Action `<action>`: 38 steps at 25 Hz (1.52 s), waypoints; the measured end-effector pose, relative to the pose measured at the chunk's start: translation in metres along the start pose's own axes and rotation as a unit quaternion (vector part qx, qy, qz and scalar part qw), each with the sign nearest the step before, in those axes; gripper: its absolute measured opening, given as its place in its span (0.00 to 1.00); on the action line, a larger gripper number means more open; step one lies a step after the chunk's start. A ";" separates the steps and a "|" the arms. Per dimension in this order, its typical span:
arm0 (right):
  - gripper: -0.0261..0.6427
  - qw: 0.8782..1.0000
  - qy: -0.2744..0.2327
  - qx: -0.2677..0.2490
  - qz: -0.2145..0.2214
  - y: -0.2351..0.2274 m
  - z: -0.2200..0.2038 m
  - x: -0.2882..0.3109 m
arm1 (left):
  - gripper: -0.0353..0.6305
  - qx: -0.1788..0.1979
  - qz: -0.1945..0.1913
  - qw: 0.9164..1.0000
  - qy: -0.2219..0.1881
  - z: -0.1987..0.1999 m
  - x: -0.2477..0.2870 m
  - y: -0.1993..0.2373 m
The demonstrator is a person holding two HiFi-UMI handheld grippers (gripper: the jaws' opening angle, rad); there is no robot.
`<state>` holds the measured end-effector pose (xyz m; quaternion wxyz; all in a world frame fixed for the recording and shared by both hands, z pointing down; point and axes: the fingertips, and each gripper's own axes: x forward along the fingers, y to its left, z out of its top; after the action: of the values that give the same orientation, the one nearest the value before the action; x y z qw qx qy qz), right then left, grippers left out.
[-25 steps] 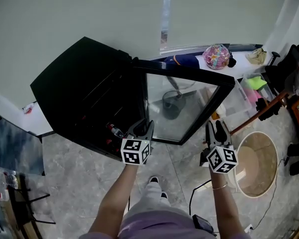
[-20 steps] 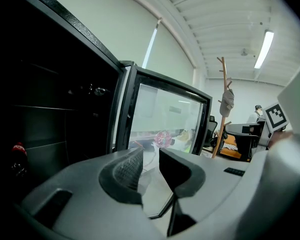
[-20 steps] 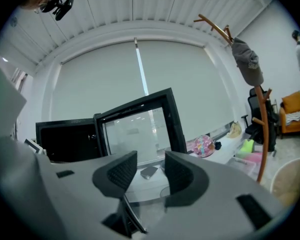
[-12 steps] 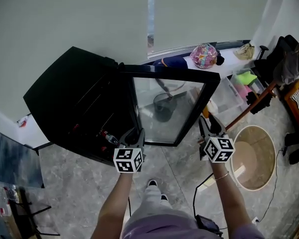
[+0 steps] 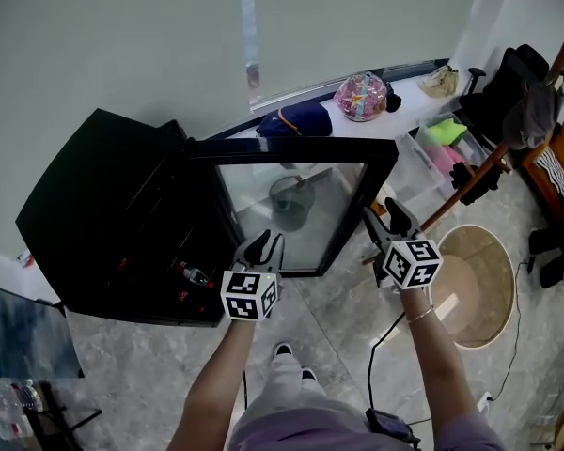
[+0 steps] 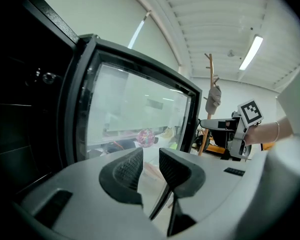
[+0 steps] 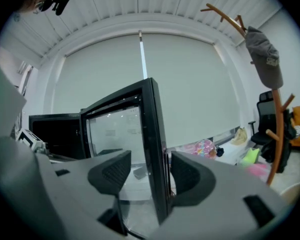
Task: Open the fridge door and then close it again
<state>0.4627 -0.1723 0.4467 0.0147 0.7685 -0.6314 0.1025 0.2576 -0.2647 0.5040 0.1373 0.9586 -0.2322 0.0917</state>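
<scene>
Tiled floor (image 5: 141, 365) is bearing a black fridge (image 5: 94, 224), glass door (image 5: 291, 209) standing open. Right gripper (image 5: 383, 219) is straddling the door's edge, jaws just opening; left gripper (image 5: 267, 241) is hovering empty, jaws narrowly apart.

The fridge door (image 5: 263, 195) is clear glass in a glossy black frame. The floor (image 5: 132, 365) is polished stone-look tile, and the coat stand (image 7: 276, 114) is bare wood.
</scene>
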 end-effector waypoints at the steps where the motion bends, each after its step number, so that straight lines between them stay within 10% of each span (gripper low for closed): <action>1: 0.42 1.000 -0.001 0.001 0.007 -0.003 0.001 0.004 | 0.19 0.002 -0.007 1.000 0.001 0.002 0.008 -0.003; 16: 0.45 0.991 -0.002 -0.041 0.127 -0.004 0.022 0.049 | 0.17 0.004 -0.041 0.999 0.029 -0.015 0.047 -0.022; 38: 0.36 0.990 -0.006 -0.070 0.126 0.043 0.004 -0.034 | 0.16 -0.031 0.012 0.999 0.005 -0.025 -0.021 -0.044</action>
<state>0.4152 -0.1488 0.4322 0.0517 0.6805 -0.7289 0.0547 0.2572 -0.2106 0.5133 0.1672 0.9506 -0.2453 0.0910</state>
